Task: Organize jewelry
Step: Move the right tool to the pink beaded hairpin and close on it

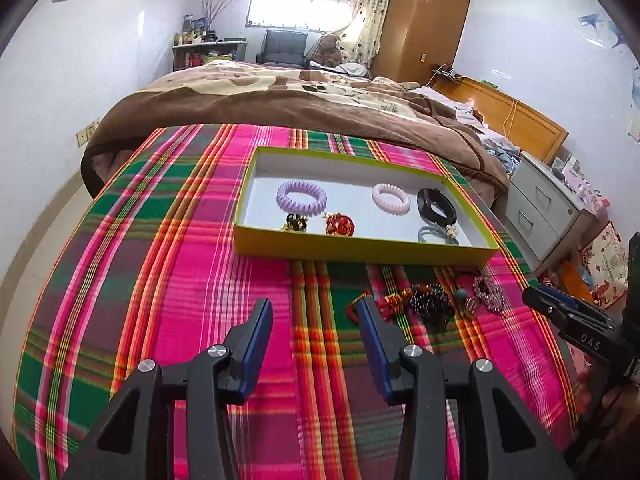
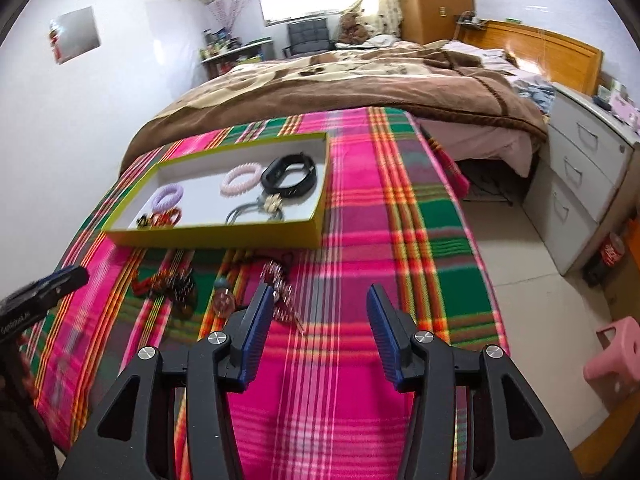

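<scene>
Between picks: left hand-held gripper (image 1: 316,312) and right hand-held gripper (image 2: 320,300) both wide open, empty; next, grasp loose beaded bracelet (image 1: 434,300) at 1 o'clock, carry to tray (image 1: 360,246)

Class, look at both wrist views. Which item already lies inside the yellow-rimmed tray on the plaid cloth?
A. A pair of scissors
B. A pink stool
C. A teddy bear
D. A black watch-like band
D: the black band lies inside the tray beside the pale pink coil hair tie, near the tray's right end.
</scene>
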Demonstrator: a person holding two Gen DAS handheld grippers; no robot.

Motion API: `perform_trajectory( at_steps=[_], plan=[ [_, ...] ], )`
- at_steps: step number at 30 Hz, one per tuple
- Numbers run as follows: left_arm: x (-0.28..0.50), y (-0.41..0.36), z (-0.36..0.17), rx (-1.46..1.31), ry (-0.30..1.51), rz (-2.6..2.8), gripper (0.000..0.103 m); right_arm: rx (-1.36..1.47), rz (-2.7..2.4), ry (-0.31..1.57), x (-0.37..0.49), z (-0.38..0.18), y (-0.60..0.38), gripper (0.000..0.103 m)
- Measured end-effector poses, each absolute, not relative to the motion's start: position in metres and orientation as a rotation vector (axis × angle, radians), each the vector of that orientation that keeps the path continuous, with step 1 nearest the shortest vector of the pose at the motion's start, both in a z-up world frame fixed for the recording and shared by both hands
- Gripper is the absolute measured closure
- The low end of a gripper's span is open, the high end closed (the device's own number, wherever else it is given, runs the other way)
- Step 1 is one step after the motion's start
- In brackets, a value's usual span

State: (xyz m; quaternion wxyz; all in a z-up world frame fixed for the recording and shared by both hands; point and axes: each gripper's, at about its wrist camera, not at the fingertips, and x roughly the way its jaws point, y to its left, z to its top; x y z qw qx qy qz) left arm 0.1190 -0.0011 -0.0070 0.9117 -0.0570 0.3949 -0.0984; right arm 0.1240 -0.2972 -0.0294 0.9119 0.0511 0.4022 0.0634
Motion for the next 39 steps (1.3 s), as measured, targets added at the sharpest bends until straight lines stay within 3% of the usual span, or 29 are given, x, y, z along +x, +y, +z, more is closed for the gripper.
perform_trajectory(
  at_steps=[19,21,25,26,27,39],
  plan=[
    [0.117,-0.01,-0.018,-0.116,0.858,-0.211,0.059,0.06,0.229,0.884,0.152,-0.048,-0.271,0.055],
    [0.118,-0.011,-0.019,-0.116,0.86,-0.21,0.059,0.054,0.232,0.881,0.151,-0.048,-0.27,0.066],
    [0.121,-0.013,-0.021,-0.118,0.869,-0.222,0.059,0.048,0.222,0.89,0.153,-0.051,-0.268,0.075],
    [0.121,-0.014,-0.022,-0.117,0.872,-0.226,0.059,0.047,0.215,0.888,0.152,-0.051,-0.269,0.086],
    [0.122,-0.015,-0.023,-0.114,0.876,-0.228,0.059,0.05,0.217,0.884,0.151,-0.05,-0.27,0.089],
    [0.129,-0.024,-0.027,-0.102,0.884,-0.273,0.059,0.121,0.209,0.869,0.145,-0.046,-0.283,0.09]
  ],
)
